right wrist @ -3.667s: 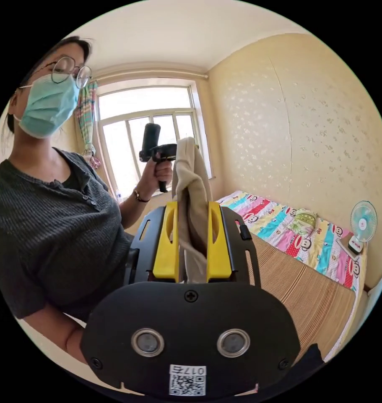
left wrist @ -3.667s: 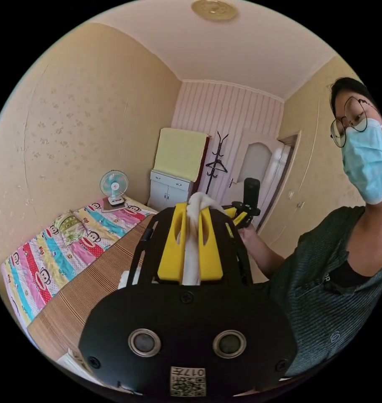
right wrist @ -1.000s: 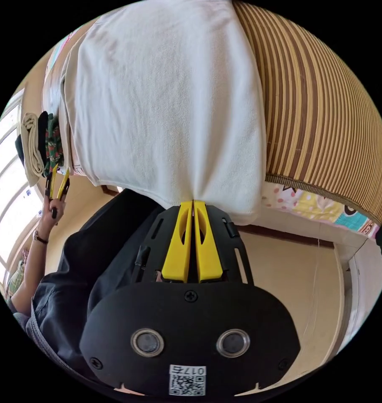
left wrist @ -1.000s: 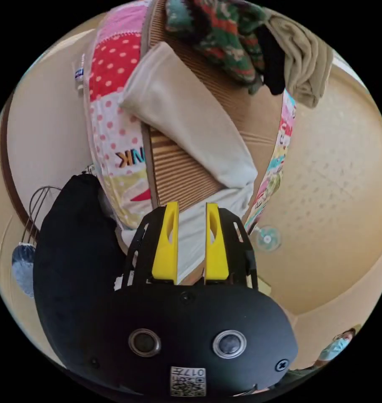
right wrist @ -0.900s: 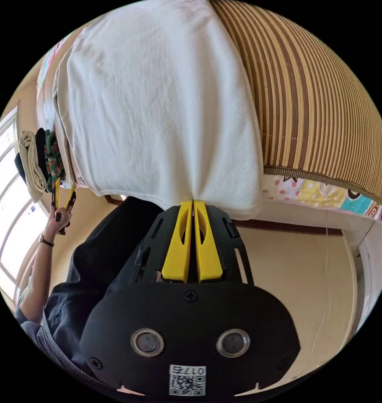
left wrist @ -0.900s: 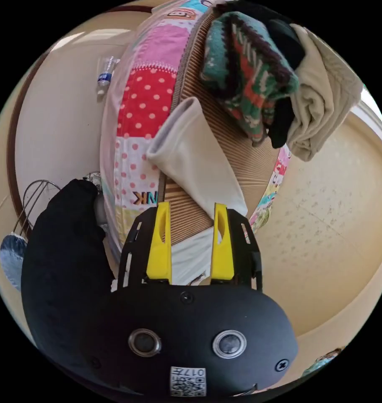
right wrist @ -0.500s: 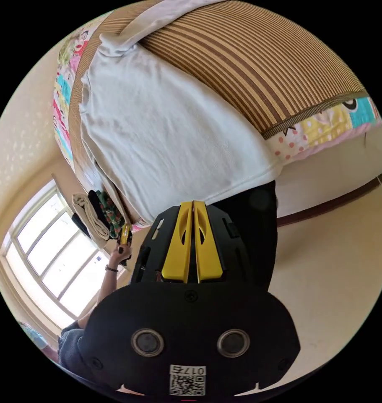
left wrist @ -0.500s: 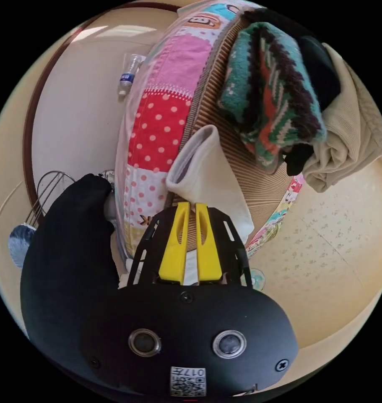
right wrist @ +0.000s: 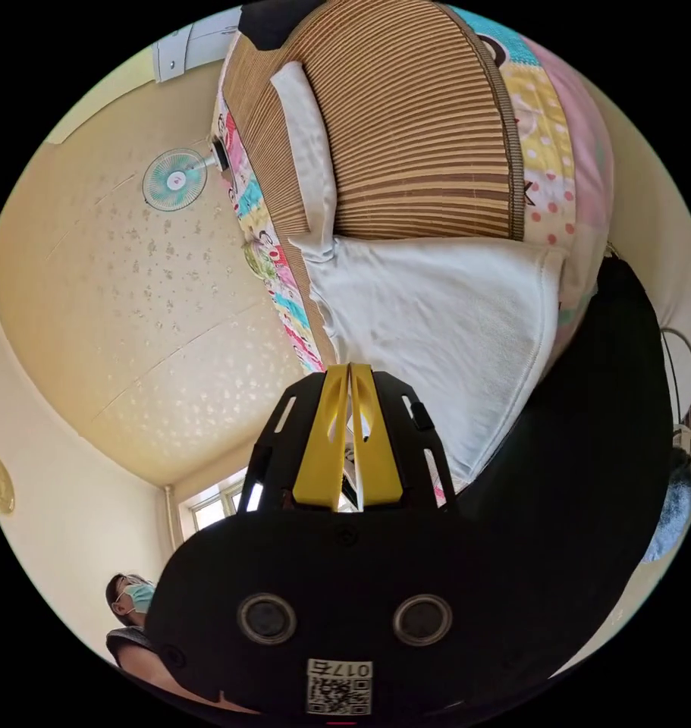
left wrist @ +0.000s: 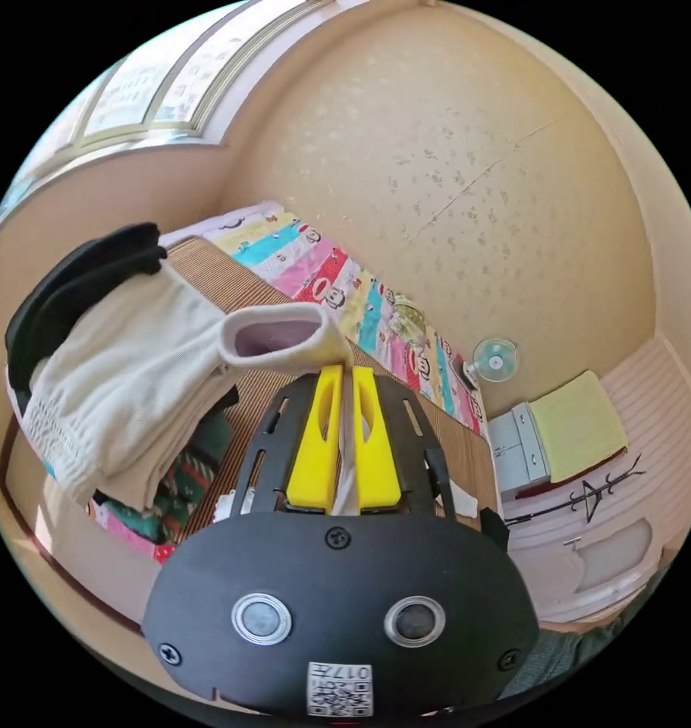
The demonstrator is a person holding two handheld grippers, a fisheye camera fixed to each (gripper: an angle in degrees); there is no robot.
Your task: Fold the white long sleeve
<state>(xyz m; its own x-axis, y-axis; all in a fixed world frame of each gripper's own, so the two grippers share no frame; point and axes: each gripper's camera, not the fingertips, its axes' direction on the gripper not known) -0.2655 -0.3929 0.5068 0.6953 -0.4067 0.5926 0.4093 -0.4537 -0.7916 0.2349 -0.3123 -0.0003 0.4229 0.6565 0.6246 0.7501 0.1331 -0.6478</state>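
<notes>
At centre frame, the left gripper (left wrist: 343, 379) clamps the soft white long sleeve's (right wrist: 436, 334) tubular cuff; the right gripper (right wrist: 350, 375) is closed, its grip unclear.

Both views close over the striped mat (left wrist: 262, 387); shared fan (right wrist: 174, 180), differently rolled

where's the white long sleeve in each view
Left gripper view: a cuff of the white long sleeve sits at centre, just above the left gripper.
Right gripper view: its body lies spread at centre right, above the right gripper.
Shared landmark: the small fan on the bed.
</notes>
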